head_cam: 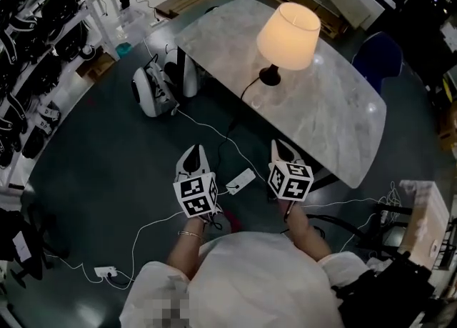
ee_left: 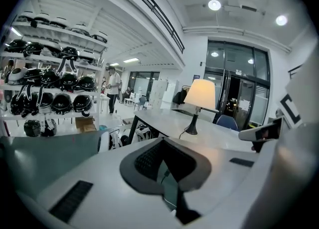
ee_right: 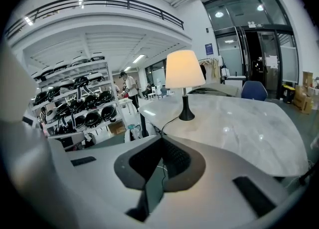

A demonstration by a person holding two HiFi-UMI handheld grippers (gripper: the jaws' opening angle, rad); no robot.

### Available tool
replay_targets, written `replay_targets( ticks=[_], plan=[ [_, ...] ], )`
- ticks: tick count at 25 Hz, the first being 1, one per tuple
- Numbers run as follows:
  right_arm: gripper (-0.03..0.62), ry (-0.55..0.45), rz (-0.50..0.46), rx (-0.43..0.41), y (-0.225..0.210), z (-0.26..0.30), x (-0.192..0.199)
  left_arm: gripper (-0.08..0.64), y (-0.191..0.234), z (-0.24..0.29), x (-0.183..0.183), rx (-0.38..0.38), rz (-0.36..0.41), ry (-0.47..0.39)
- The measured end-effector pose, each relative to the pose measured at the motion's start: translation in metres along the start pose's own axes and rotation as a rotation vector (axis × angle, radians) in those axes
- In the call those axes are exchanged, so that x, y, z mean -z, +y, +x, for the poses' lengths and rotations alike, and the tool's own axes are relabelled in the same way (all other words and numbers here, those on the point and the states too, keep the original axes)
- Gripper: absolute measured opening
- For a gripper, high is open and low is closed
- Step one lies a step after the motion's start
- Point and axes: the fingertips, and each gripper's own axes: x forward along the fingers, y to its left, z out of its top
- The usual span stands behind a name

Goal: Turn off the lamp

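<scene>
Lamp [head_cam: 288,37] lit on worktop [head_cam: 343,116], both grippers short of it
Only the head view shows the cord [head_cam: 243,96] running down to a power strip [head_cam: 240,181] on the floor [head_cam: 107,162]. Only the gripper views show glass doors [ee_right: 259,48] behind. Lamp switch not made out. Left hand-held gripper [head_cam: 193,151] and right hand-held gripper [head_cam: 280,145]: jaws together, nothing held. Lamp at 1 o'clock of the left, 12 o'clock of the right

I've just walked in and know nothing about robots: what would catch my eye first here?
The lit lamp glows warm on the pale marbled table, with its black cord running off the near edge. Close to the person, the left gripper and right gripper, each bearing a marker cube, point toward it, shut and empty. Shelves of dark helmets line the left wall.
</scene>
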Motion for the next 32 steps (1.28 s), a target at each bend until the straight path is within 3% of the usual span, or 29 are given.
replay_targets(
  ticks=[7, 12, 21, 32],
  plan=[
    [-0.002, 0.066, 0.025, 0.034, -0.018, 0.025, 0.014, 0.006, 0.011, 0.042, -0.001, 0.007, -0.013, 0.028],
    [-0.001, 0.119, 0.026, -0.007, -0.014, 0.050, 0.037, 0.006, 0.006, 0.060, 0.020, 0.024, -0.005, 0.066],
    [-0.002, 0.191, 0.004, -0.074, -0.018, 0.098, 0.068, 0.006, -0.005, 0.104, 0.069, 0.006, -0.005, 0.131],
    [-0.002, 0.223, 0.079, -0.034, -0.041, 0.161, 0.137, 0.006, 0.007, 0.166, 0.162, -0.027, -0.042, 0.166]
  ],
)
